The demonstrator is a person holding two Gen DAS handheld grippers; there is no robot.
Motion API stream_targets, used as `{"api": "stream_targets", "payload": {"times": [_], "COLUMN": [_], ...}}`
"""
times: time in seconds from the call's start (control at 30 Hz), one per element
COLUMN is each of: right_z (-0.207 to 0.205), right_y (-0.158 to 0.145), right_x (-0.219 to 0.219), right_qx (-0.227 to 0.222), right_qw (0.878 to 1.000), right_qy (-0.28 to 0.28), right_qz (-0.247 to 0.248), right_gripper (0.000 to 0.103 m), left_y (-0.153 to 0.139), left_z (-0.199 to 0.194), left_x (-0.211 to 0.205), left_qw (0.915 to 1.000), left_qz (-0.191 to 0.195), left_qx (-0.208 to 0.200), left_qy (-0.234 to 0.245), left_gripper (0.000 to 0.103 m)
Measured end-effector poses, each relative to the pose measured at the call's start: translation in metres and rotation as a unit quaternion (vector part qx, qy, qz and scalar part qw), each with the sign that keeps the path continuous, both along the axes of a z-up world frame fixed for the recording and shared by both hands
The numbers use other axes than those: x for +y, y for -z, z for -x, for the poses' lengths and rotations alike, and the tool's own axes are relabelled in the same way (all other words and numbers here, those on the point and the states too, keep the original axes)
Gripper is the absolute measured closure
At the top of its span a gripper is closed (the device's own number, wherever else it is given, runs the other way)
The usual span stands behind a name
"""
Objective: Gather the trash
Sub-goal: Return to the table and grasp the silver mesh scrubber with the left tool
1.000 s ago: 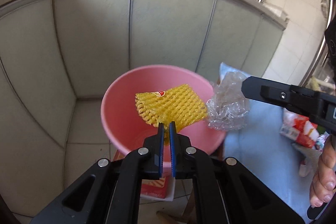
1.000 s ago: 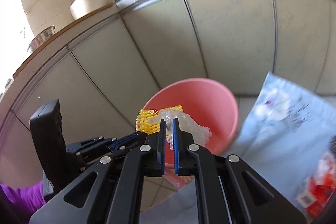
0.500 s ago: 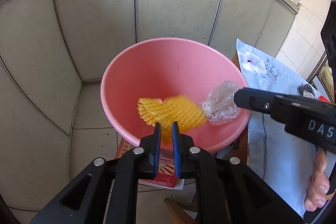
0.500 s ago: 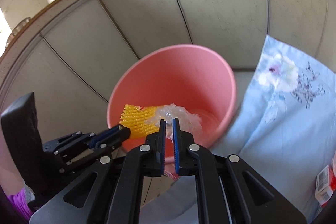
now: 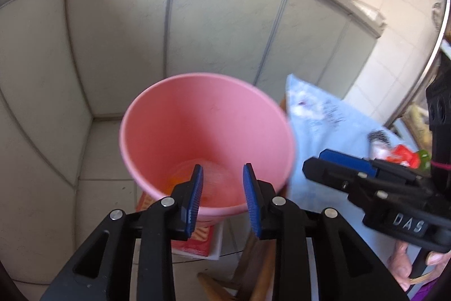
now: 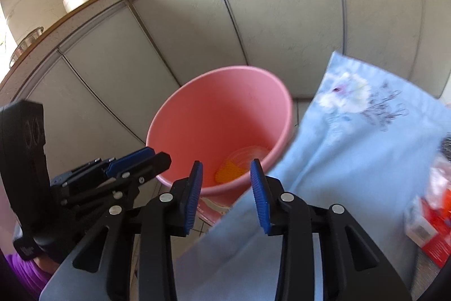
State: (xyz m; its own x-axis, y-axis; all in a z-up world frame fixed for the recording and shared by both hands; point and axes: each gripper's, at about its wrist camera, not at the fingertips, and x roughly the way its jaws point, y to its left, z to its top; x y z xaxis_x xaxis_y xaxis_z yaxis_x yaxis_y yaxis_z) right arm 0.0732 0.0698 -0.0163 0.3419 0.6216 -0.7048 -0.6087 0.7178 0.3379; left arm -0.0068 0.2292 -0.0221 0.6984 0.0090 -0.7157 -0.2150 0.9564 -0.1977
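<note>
Both claws stand with their blue pads apart and nothing between them: the left claw (image 5: 221,189) hangs over the near rim of the pink bin (image 5: 207,106), the right claw (image 6: 227,189) beside it, partly over the edge of the blue cloth (image 6: 352,160) that covers the worktop. At the bottom of the bin lies the yellow net (image 6: 229,174), with a clear wrapper (image 6: 251,153) just beside it, blurred but inside the wall.

The drop looks finished, so the step in hand is likely the retreat toward the next piece. More trash shows on the cloth to the right: a red packet (image 6: 435,233) near the frame edge. The right claw is the nearer one and should swing that way, lifting clear of the cloth so it does not drag the fabric. The left claw should draw straight back from the rim without knocking it; the light bin seems to rest on a red box (image 5: 194,239) and could tip.
</note>
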Motion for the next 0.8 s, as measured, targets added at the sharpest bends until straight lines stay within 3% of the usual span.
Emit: {"api": "stream_targets", "payload": {"times": [0.2, 0.47, 0.53, 0.6, 0.8], "right_z": [0.02, 0.037, 0.039, 0.043, 0.054], "right_y": [-0.021, -0.047, -0.051, -0.053, -0.045], "right_x": [-0.049, -0.145, -0.17, -0.196, -0.263], "right_qx": [-0.028, -0.06, -0.068, -0.075, -0.068], "right_qw": [0.999, 0.99, 0.986, 0.98, 0.964], "right_qy": [0.037, 0.127, 0.153, 0.182, 0.256], "right_qz": [-0.003, -0.018, -0.017, -0.014, -0.008], "right_gripper": [0.066, 0.066, 0.059, 0.054, 0.053], "left_y": [-0.021, -0.02, -0.017, -0.015, -0.015], "left_z": [0.001, -0.008, -0.012, -0.016, -0.018], "left_x": [-0.033, -0.094, -0.111, -0.127, -0.172], "left_qw": [0.9984, 0.9922, 0.9898, 0.9868, 0.9705], "left_qz": [0.014, 0.016, 0.018, 0.019, 0.038], "left_qx": [-0.032, -0.023, -0.016, -0.012, -0.007], "left_qy": [0.044, 0.121, 0.14, 0.16, 0.238], "left_gripper": [0.068, 0.068, 0.068, 0.068, 0.068]}}
